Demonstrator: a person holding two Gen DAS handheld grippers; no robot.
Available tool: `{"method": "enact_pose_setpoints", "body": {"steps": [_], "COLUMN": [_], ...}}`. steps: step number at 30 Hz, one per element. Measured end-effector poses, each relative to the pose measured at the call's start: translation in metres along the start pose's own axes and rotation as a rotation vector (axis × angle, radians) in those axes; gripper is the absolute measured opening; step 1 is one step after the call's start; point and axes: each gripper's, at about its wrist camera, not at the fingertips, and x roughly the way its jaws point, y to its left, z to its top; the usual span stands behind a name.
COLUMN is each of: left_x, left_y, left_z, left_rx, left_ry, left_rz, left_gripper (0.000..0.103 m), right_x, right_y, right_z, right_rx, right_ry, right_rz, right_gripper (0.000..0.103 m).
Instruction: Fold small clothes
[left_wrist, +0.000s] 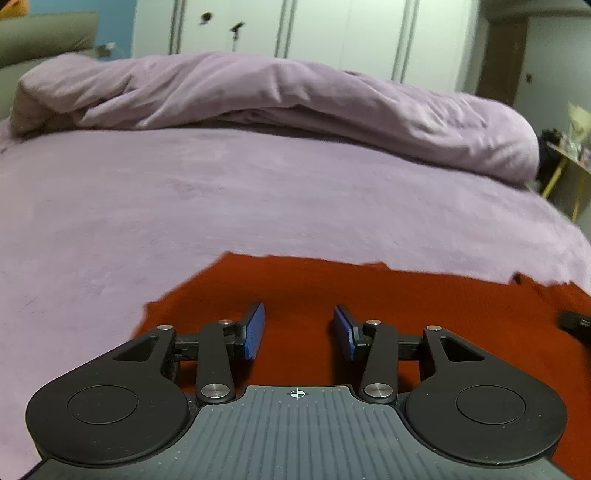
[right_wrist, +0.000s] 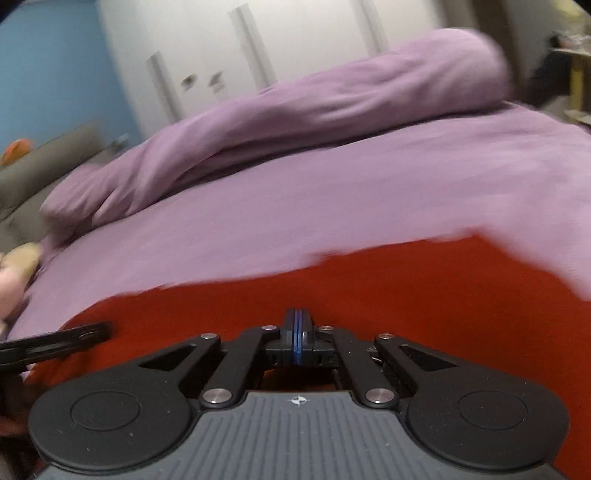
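A red garment (left_wrist: 332, 291) lies flat on the purple bed sheet (left_wrist: 221, 192). My left gripper (left_wrist: 299, 332) hovers low over its near part, jaws open, blue pads apart, nothing between them. In the right wrist view the same red garment (right_wrist: 406, 288) fills the foreground. My right gripper (right_wrist: 298, 341) is over it with its blue pads pressed together; no cloth shows between them. The left gripper's black finger (right_wrist: 55, 341) shows at the left of that view, and the right gripper's tip (left_wrist: 576, 323) shows at the right edge of the left wrist view.
A bunched purple duvet (left_wrist: 277, 92) lies across the far side of the bed. White wardrobe doors (left_wrist: 332, 29) stand behind it. A grey headboard (left_wrist: 44, 37) is at the far left. A small table with yellow legs (left_wrist: 565, 173) stands beyond the bed's right edge.
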Motion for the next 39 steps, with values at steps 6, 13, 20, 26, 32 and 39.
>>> {"method": "enact_pose_setpoints", "body": {"steps": [6,13,20,26,32,39], "left_x": [-0.011,-0.058,-0.079,-0.119,-0.142,-0.097], "left_y": [0.039,0.057,0.067,0.086,0.108,0.12], "left_z": [0.006,-0.004,-0.03,-0.04,-0.061,-0.065], "left_rx": [-0.07,-0.055,-0.005,-0.001,-0.283,-0.546], "left_ry": [0.018,0.062,0.129,0.154,0.317,0.307], "left_rz": [0.075,0.042,0.099,0.131,-0.236,-0.318], "left_gripper": [0.043,0.06,0.058,0.058,0.058,0.052], "right_x": [-0.041,-0.079,-0.111,-0.147,-0.15,-0.112], "right_y": [-0.079,-0.011,-0.029,-0.032,0.037,0.121], "right_z": [0.011,-0.003,-0.038,-0.036,-0.043,-0.076], "right_rx": [0.243,-0.05,-0.163,-0.047,-0.071,-0.089], "right_ry": [-0.123,-0.114,-0.067,-0.05,-0.052,0.079], "right_rz": [-0.174,-0.181,-0.339,-0.436,-0.17,0.042], "right_gripper": [0.0,0.008,0.006,0.02,0.02,0.02]}}
